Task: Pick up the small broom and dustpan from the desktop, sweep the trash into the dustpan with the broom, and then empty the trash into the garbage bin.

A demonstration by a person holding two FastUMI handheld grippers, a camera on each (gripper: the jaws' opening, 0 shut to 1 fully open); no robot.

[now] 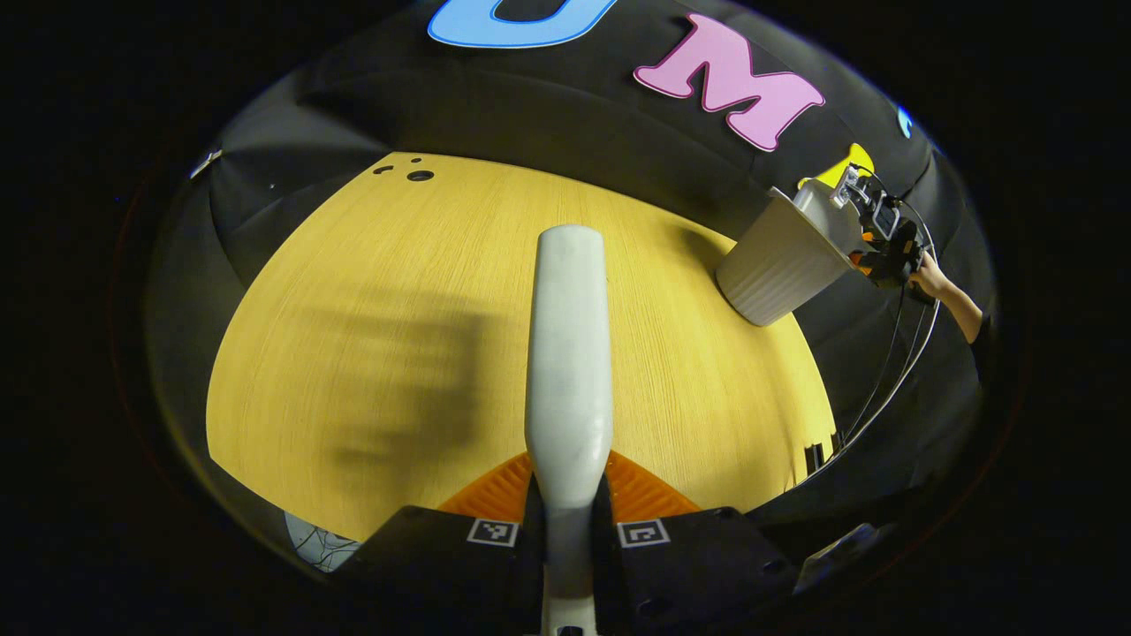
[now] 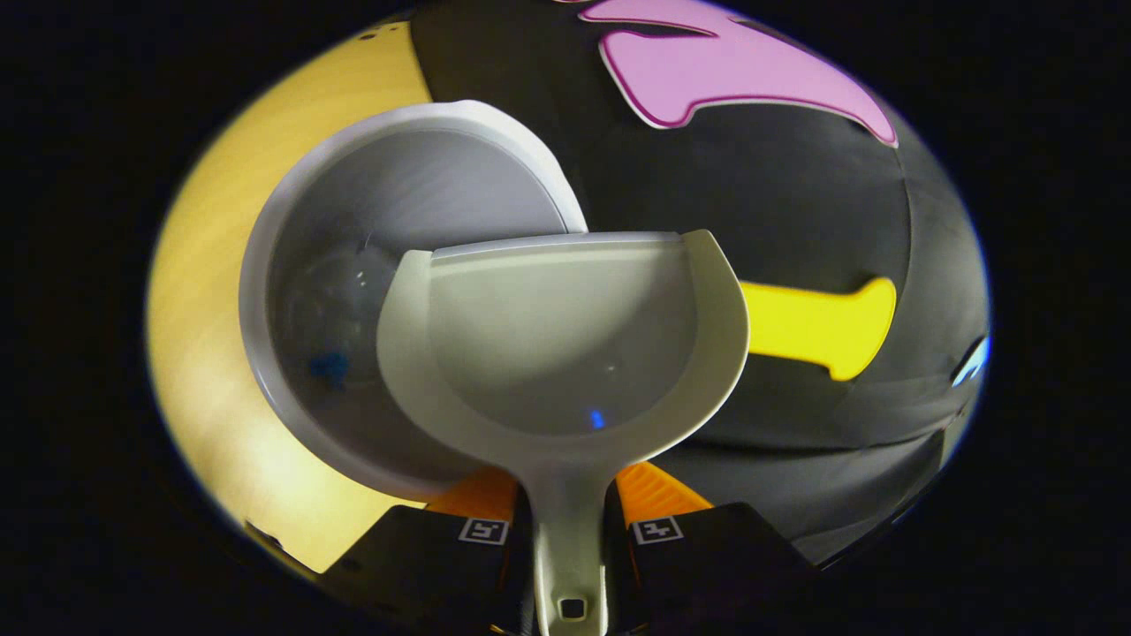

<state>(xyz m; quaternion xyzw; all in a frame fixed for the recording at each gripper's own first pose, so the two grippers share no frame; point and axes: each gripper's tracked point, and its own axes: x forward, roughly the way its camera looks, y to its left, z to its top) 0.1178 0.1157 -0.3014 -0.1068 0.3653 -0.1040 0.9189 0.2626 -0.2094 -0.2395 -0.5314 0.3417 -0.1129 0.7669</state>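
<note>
At the bottom centre of the left gripper view, your left gripper (image 1: 568, 521) has its fingers closed on the handle of the small broom (image 1: 568, 353), one finger pressing on each side. The handle runs straight up the middle of the frame, away from the camera; the bristle end is out of sight. Beyond it the desk (image 1: 371, 291) fills the centre of the frame. You appear to be holding the broom idle, out of the way, while the other hand does the emptying.

At the bottom centre of the right gripper view, your right gripper (image 2: 570, 530) is likewise closed on the stem of the dustpan (image 2: 557, 344), clamped from both sides. The pan's open mouth points away from you, and its front lip overlaps the rim of the garbage bin (image 2: 265, 265), which sits in the left half of the frame. That placement reads as the tipping step: the lip is over the opening so the trash slides in rather than onto the desk. A small blue speck sits low in the pan, and another blue bit lies inside the bin.

Farther off, at the upper right of the left gripper view, you can see the bin, with a hand (image 1: 928, 278) holding the right gripper at its rim.
</note>
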